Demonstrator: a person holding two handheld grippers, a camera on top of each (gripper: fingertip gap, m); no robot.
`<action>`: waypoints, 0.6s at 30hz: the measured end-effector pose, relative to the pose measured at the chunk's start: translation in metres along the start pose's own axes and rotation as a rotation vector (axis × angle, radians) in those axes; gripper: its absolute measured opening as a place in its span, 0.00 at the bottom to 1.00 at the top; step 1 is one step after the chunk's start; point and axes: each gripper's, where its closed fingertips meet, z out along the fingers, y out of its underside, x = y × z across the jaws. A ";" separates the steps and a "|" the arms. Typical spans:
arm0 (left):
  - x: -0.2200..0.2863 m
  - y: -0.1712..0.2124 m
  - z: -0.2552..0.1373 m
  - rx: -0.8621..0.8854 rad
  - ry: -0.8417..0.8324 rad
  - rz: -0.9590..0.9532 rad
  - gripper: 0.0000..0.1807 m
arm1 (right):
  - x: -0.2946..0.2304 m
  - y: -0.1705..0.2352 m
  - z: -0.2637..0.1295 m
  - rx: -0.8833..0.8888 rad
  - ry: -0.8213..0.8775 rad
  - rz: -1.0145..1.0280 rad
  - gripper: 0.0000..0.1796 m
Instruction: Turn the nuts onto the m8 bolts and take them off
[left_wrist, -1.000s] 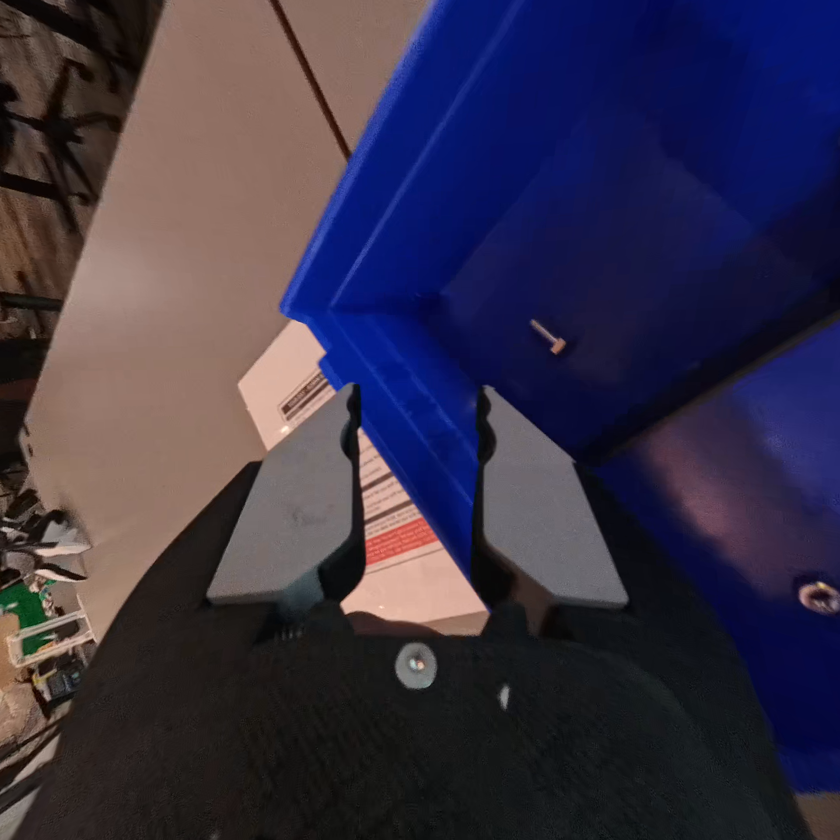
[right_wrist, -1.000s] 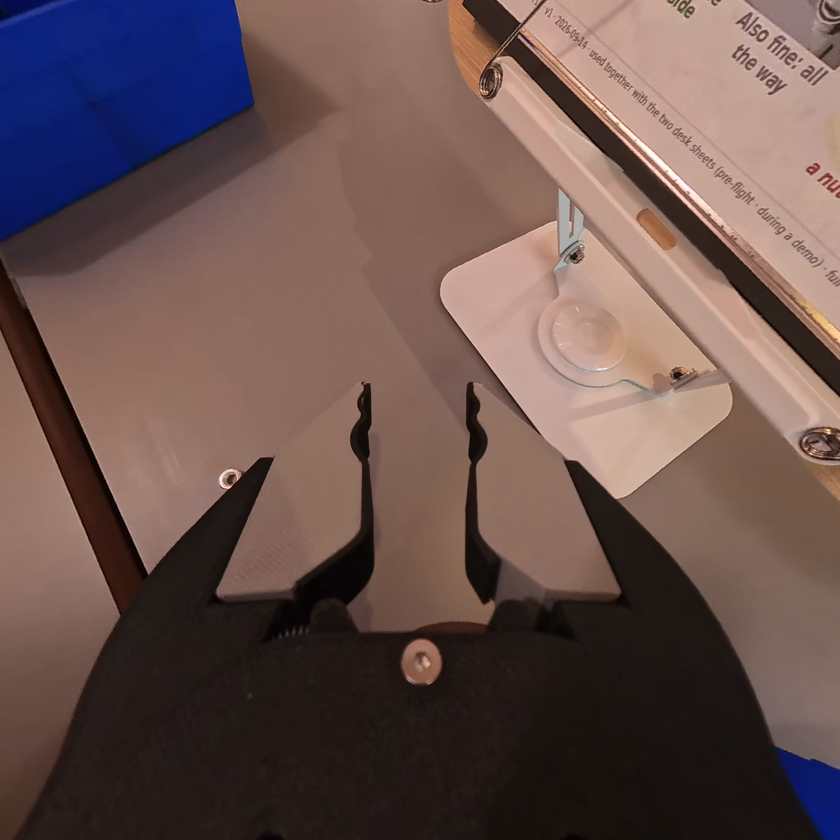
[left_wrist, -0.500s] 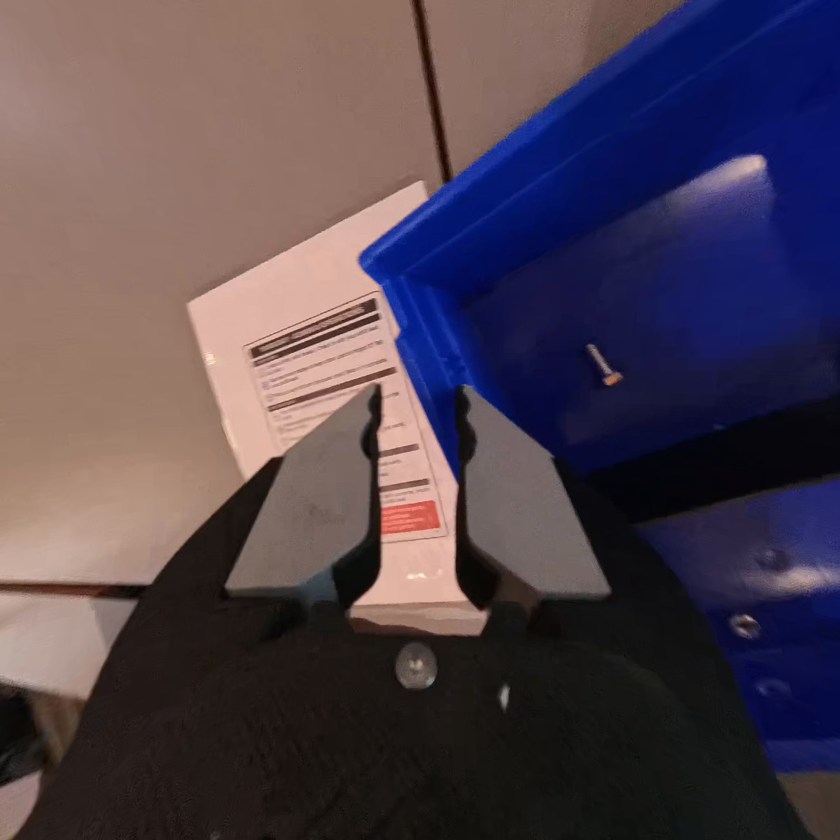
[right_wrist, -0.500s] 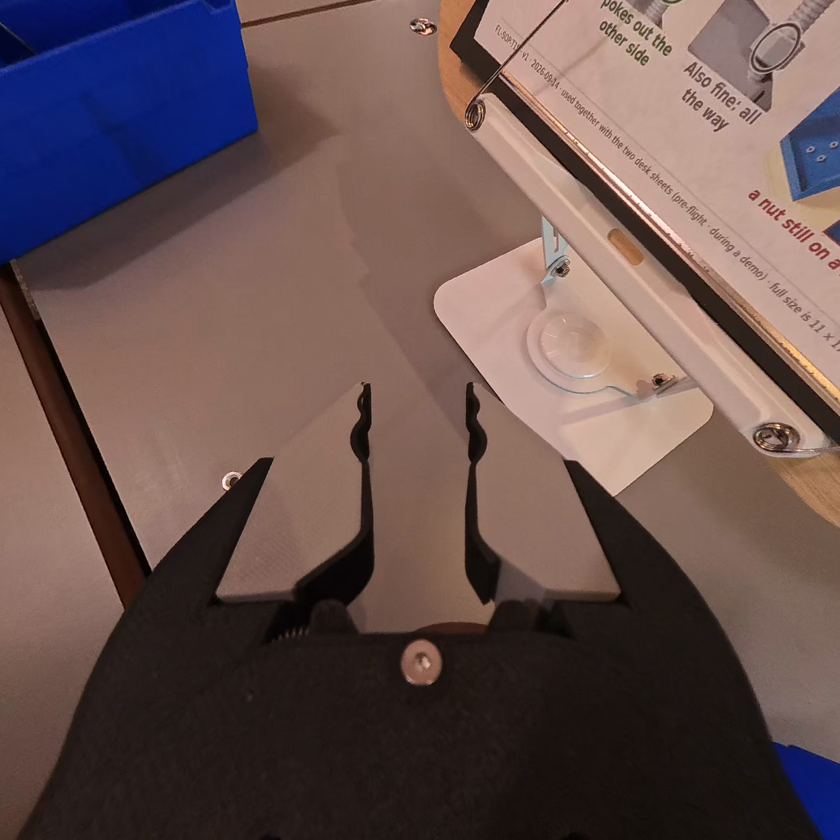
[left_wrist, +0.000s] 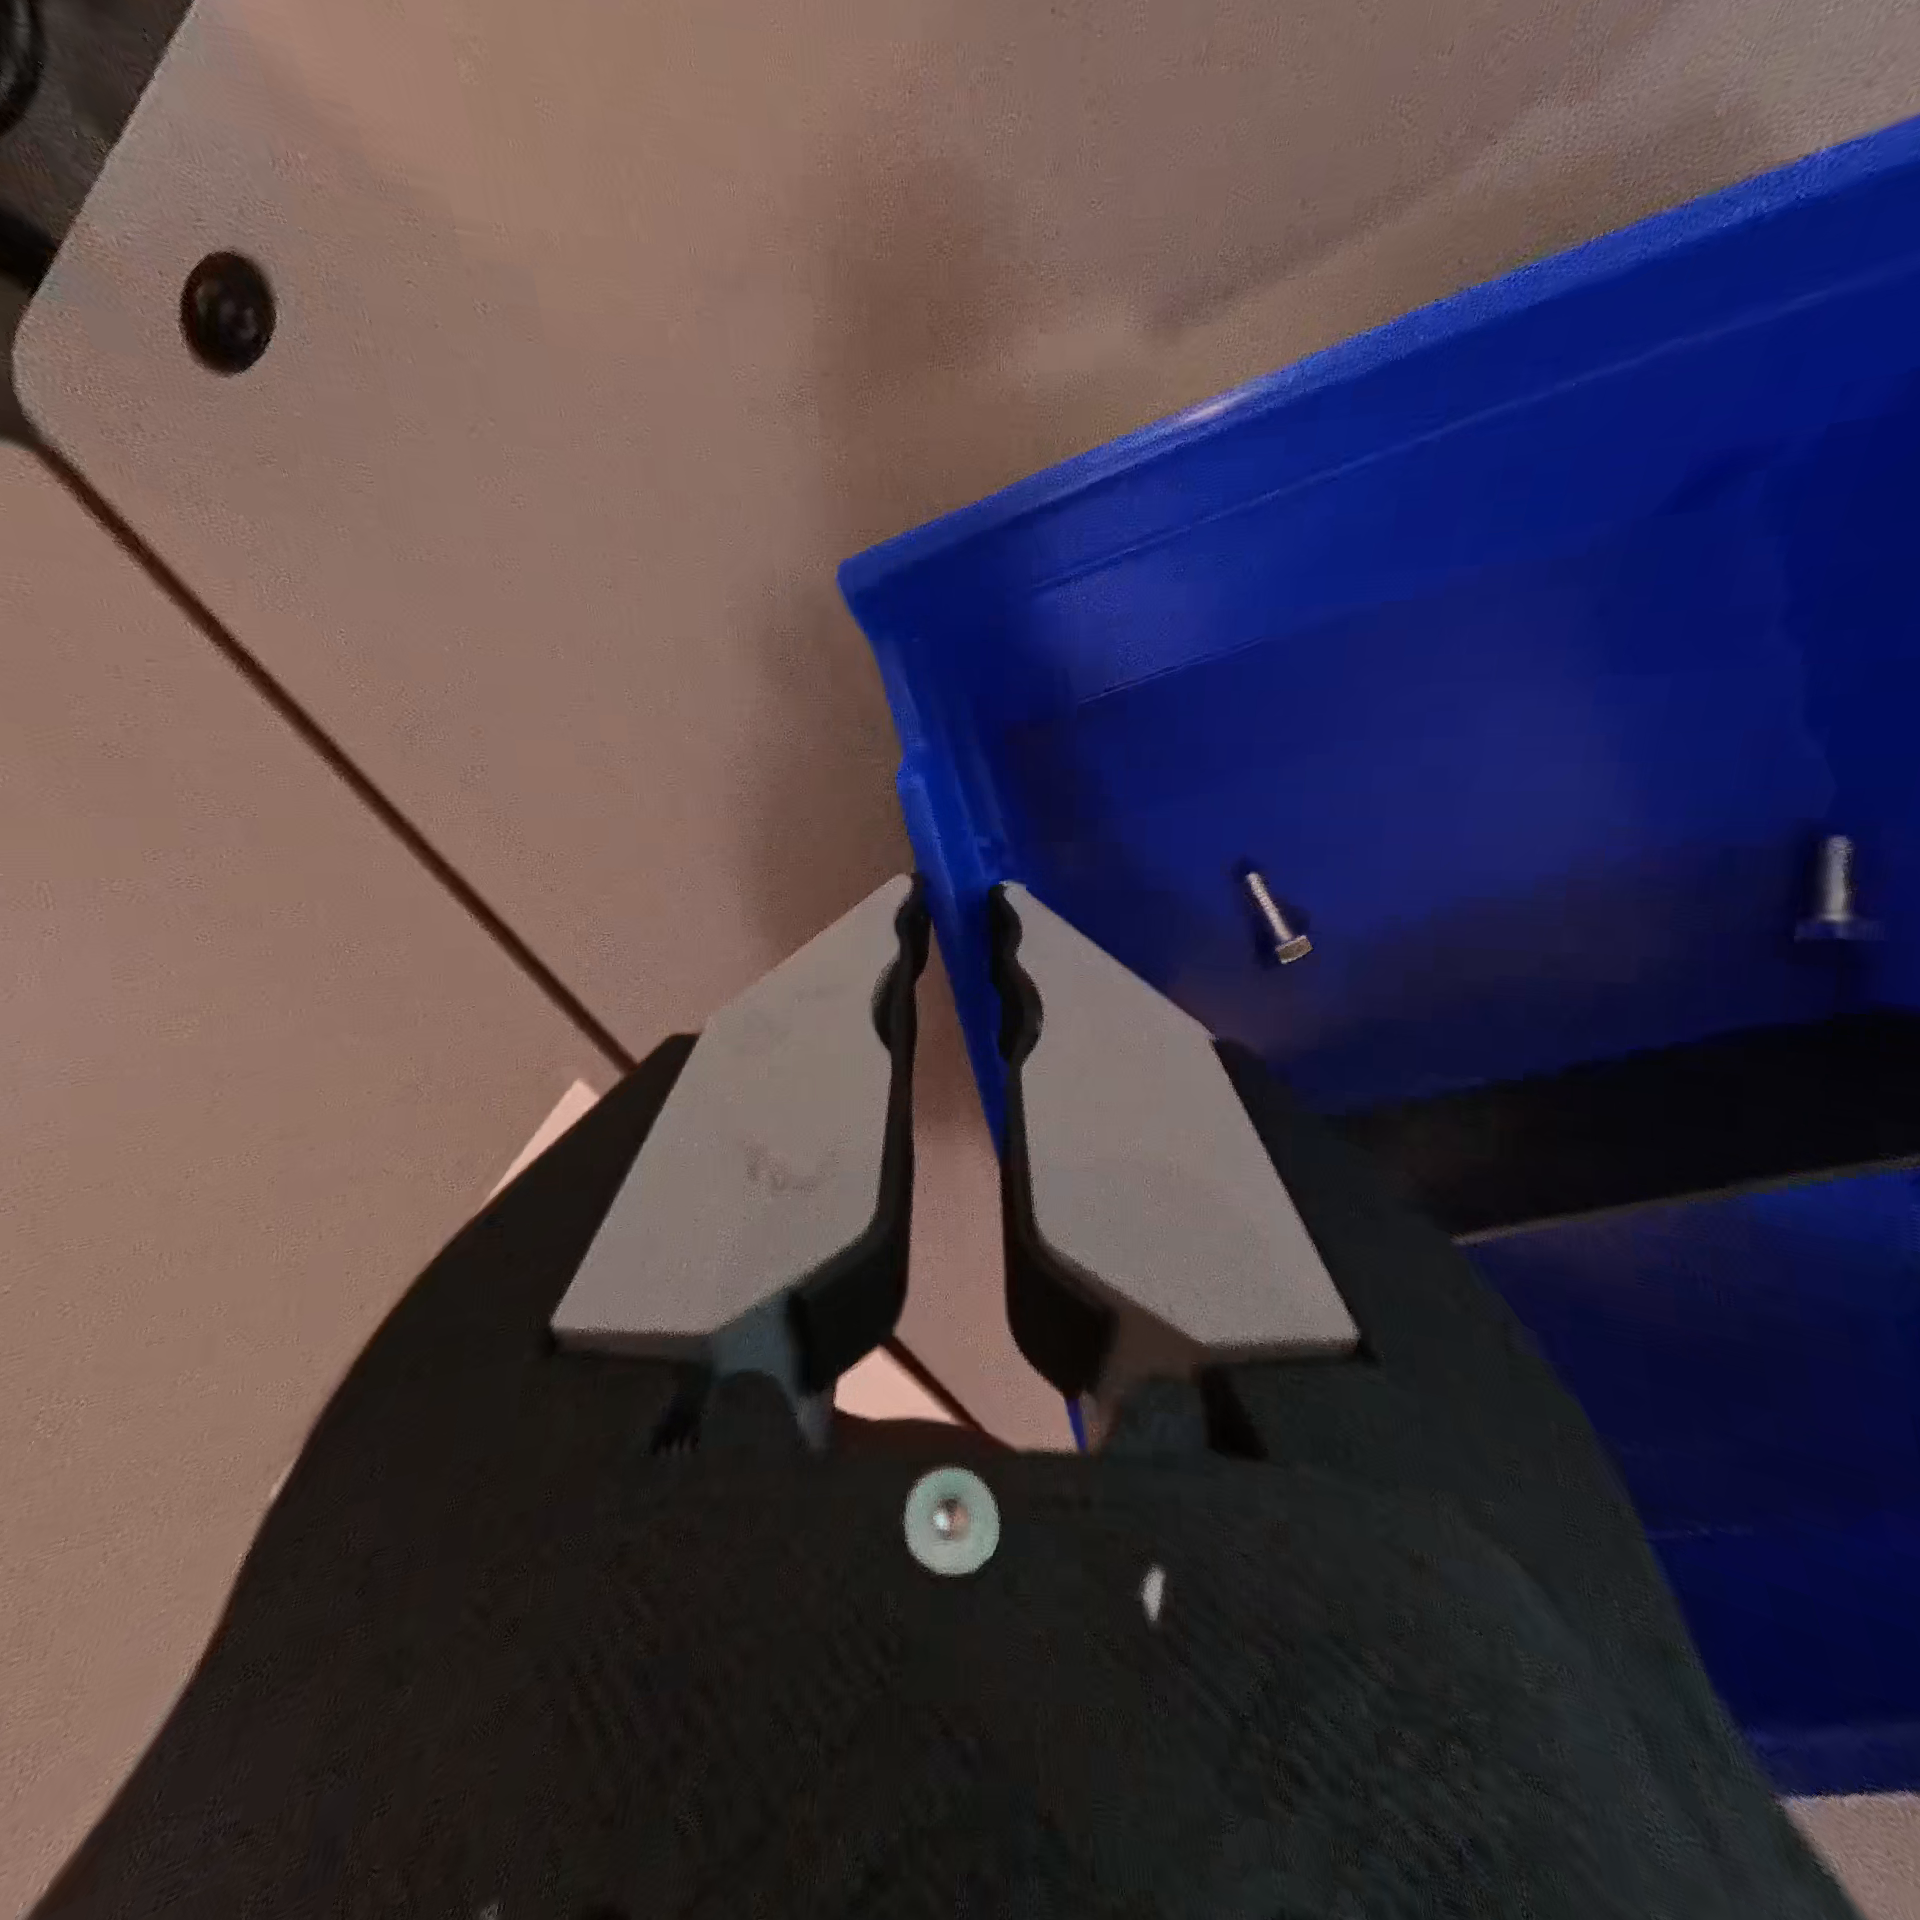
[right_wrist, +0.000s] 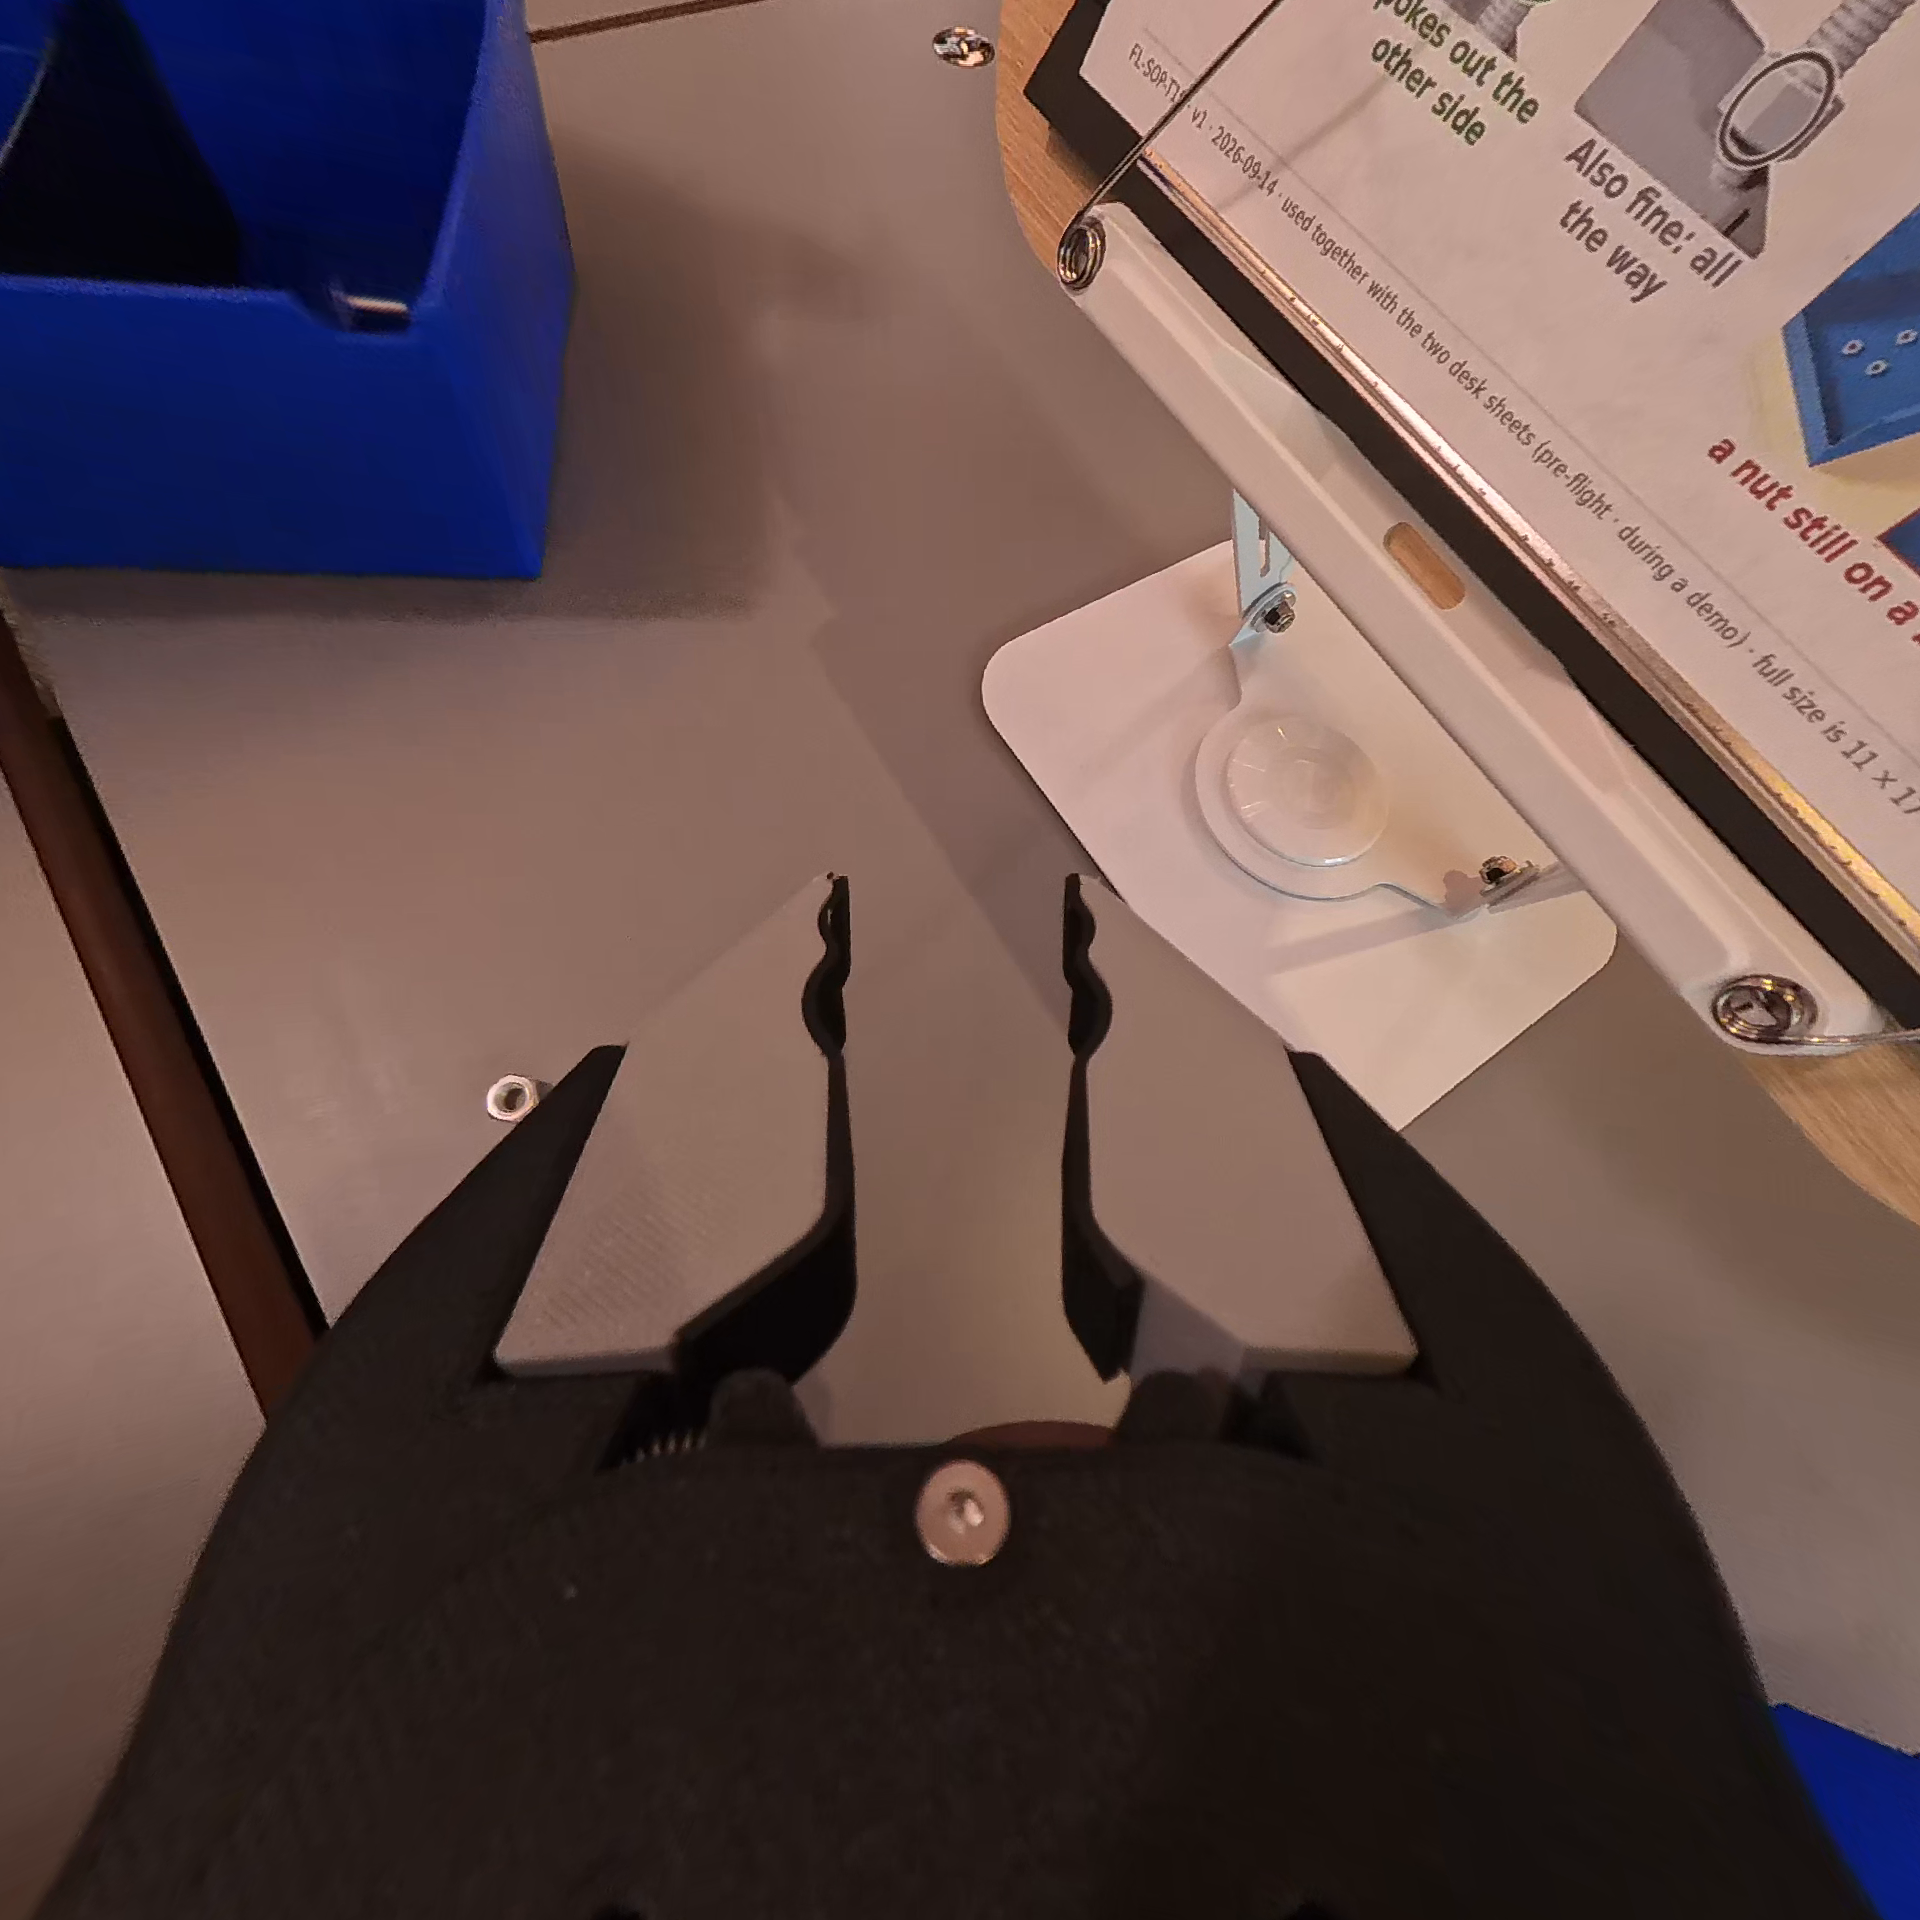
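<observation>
In the left wrist view my left gripper (left_wrist: 954, 899) has its jaws nearly closed around the left wall of the blue bin (left_wrist: 1455, 644), close to its corner. Two silver bolts lie inside the bin, one (left_wrist: 1278, 920) close to my fingers and one (left_wrist: 1834, 894) farther right. In the right wrist view my right gripper (right_wrist: 956, 894) is open and empty above the grey mat (right_wrist: 727, 675). A small silver nut (right_wrist: 511, 1096) lies on the mat just left of its left finger. A second nut (right_wrist: 961, 44) lies at the far edge. A blue bin (right_wrist: 312, 436) stands at the top left.
A black divider (left_wrist: 1662, 1122) crosses the bin, with another blue compartment (left_wrist: 1714, 1455) below it. A printed instruction sheet (right_wrist: 1558, 260) on a white stand with a base plate (right_wrist: 1143, 675) fills the right side. A dark seam (right_wrist: 156, 987) runs along the mat's left edge. Across from one pair of fingers to the other is roughly 40 cm. To the small silver nut (right_wrist: 511, 1096): right tips about 15 cm, left tips about 40 cm.
My left gripper has swung along the bin and its jaws have narrowed around the bin wall; the paper sheet has left view. My right gripper has shifted, bringing the blue bin more into view, and stays open.
</observation>
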 end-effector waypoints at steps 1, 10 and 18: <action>0.005 -0.009 0.004 0.011 0.023 0.008 0.05 | 0.001 0.000 0.000 0.000 0.000 -0.001 0.21; 0.025 -0.047 0.001 0.020 -0.051 0.087 0.25 | 0.004 0.002 -0.001 -0.003 -0.005 0.008 0.21; 0.072 -0.025 -0.004 -0.123 0.058 -0.001 0.17 | 0.000 -0.006 -0.008 0.023 -0.003 -0.001 0.21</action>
